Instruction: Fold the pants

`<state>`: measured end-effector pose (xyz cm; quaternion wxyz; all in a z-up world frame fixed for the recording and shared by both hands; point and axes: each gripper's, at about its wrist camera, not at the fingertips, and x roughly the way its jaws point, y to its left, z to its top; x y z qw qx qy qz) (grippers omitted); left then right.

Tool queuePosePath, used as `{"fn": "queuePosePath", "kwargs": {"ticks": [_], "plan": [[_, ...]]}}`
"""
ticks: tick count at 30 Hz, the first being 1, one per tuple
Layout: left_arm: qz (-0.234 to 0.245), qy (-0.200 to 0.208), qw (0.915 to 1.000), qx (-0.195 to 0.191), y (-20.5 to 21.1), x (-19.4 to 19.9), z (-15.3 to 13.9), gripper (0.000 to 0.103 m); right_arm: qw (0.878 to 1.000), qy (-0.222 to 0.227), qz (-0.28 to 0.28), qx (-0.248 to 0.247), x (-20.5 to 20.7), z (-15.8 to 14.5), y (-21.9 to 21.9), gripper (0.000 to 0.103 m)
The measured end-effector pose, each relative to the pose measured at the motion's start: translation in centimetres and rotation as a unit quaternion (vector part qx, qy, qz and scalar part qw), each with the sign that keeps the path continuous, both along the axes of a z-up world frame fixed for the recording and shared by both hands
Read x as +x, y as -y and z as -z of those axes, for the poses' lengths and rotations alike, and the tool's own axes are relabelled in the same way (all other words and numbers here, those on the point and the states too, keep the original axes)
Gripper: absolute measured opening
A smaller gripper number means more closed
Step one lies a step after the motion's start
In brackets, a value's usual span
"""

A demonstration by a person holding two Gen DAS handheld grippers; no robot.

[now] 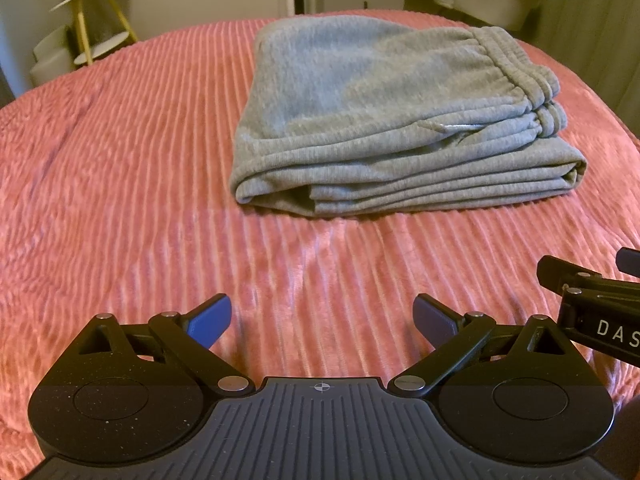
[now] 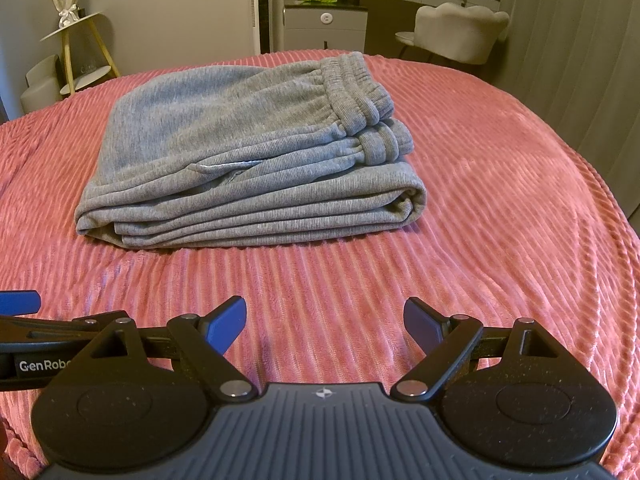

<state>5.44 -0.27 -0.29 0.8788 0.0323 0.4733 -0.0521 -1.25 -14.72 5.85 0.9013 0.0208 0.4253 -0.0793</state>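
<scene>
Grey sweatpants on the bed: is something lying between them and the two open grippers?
Nothing visible. Only bare pink ribbed bedspread lies between the folded grey sweatpants, the left gripper and the right gripper.

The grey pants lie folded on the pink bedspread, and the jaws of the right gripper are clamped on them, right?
Not quite. The grey pants do lie folded on the pink bedspread, but the right wrist view shows the right gripper open, short of them.

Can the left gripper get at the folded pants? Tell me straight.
Probably yes. The left gripper is open with only bare pink bedspread between it and the grey pants; the right gripper sits off to the side.
</scene>
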Motion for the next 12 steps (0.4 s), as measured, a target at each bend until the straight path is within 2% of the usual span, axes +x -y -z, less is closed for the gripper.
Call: {"fn": "queuePosePath", "kwargs": {"ticks": [12], "plan": [[0.006,0.006,1.0000,0.002,0.11,-0.10,-0.04,0.100,1.000,0.000,0.000,0.000,-0.04,0.05,0.03,0.086]]}}
